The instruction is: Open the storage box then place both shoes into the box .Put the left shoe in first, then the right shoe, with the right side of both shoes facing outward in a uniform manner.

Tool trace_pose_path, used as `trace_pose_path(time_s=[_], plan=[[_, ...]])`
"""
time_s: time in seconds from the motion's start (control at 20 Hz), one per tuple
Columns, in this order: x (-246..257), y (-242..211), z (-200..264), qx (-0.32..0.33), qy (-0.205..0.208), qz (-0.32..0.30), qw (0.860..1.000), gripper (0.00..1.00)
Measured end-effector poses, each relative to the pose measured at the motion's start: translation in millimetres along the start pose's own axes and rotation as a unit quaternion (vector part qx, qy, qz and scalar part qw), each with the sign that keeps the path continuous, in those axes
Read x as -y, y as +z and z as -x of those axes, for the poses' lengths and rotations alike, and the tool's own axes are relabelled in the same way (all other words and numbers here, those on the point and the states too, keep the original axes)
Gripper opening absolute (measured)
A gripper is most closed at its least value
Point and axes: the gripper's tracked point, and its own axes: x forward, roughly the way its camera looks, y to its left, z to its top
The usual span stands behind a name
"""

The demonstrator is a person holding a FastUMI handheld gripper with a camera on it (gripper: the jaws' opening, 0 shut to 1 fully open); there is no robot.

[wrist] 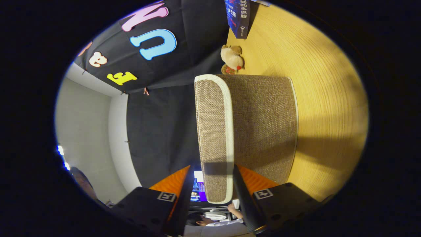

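The storage box (263, 125) is brown woven fabric with white piping and stands on the wooden table (329, 98); the view is rolled a quarter turn. Its lid is down, and the lid's side band (212, 131) with its white rim runs away from me. My gripper (212, 166) is open and straddles the near end of that band. One finger lies close against the white rim next to the box wall. A gap of black cloth and a screen shows between the other finger and the band.
A small tan plush dog (232, 59) sits on the table just beyond the box, with a blue book (238, 16) standing past it. Behind the fingers a person (210, 221) sits by a lit screen (198, 189). A pale wall (85, 131) borders the black cloth.
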Motion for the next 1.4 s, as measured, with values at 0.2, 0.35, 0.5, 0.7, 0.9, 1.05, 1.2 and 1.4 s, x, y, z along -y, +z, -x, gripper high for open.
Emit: trace_pose_path(time_s=[0.2, 0.35, 0.5, 0.7, 0.9, 1.05, 1.2, 1.4], plan=[[-6, -3, 11, 0.021, -0.003, -0.012, 1.000, 0.15], [-40, -2, 12, 0.037, 0.017, -0.004, 0.999, 0.15], [-86, -5, 3, 0.054, 0.034, 0.032, 0.997, 0.15], [-151, -5, -18, 0.072, 0.053, 0.093, 0.992, 0.15], [-198, -7, -56, 0.073, 0.057, 0.138, 0.986, 0.14], [-224, -11, -94, 0.064, 0.058, 0.167, 0.982, 0.15], [-236, -19, -138, 0.040, 0.058, 0.187, 0.980, 0.15], [-236, -26, -196, 0.017, 0.052, 0.191, 0.980, 0.15]])
